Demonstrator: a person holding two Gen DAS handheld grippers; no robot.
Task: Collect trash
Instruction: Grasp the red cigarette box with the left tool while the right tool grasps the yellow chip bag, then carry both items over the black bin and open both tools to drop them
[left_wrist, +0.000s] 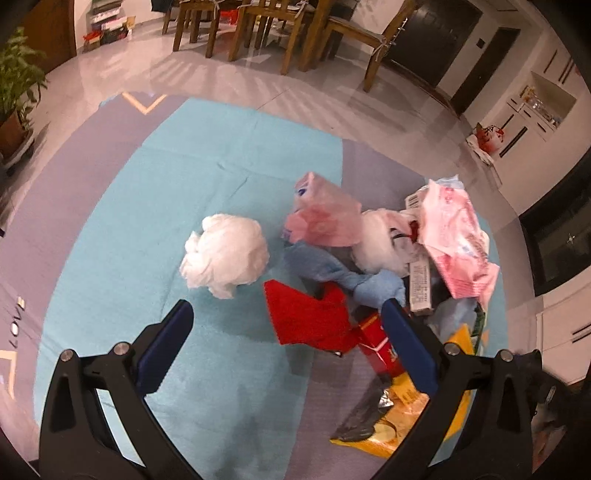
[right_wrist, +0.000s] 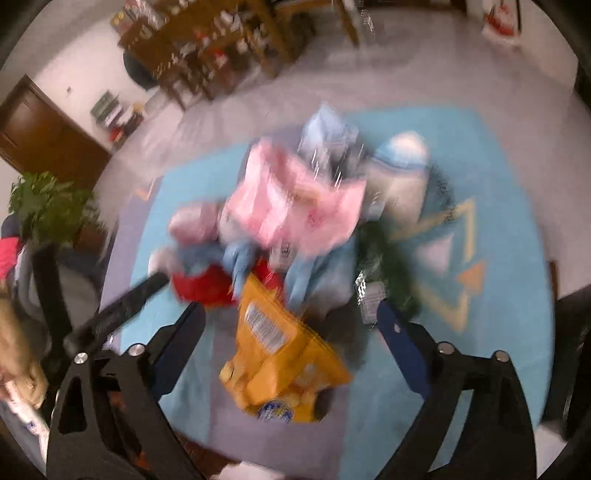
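A heap of trash lies on a teal mat (left_wrist: 147, 221): a crumpled white paper ball (left_wrist: 225, 254), a pink plastic bag (left_wrist: 325, 218), a blue rag (left_wrist: 347, 273), a red scrap (left_wrist: 310, 321), a red box (left_wrist: 376, 343), a pink wrapper (left_wrist: 458, 240) and a yellow snack bag (left_wrist: 399, 421). My left gripper (left_wrist: 288, 312) hangs open over the red scrap, its pads clear of it. The right wrist view is blurred. There my right gripper (right_wrist: 290, 312) stands open above the yellow snack bag (right_wrist: 280, 354), with the pink wrapper (right_wrist: 295, 206) and red scrap (right_wrist: 201, 286) beyond.
Wooden chairs and a table (left_wrist: 273, 29) stand on the tiled floor behind the mat. A potted plant (left_wrist: 14, 96) is at the far left, white cabinets (left_wrist: 535, 107) and a red-and-white bag (left_wrist: 487, 138) at the right. A dark door (right_wrist: 44, 129) shows behind the plant (right_wrist: 48, 206).
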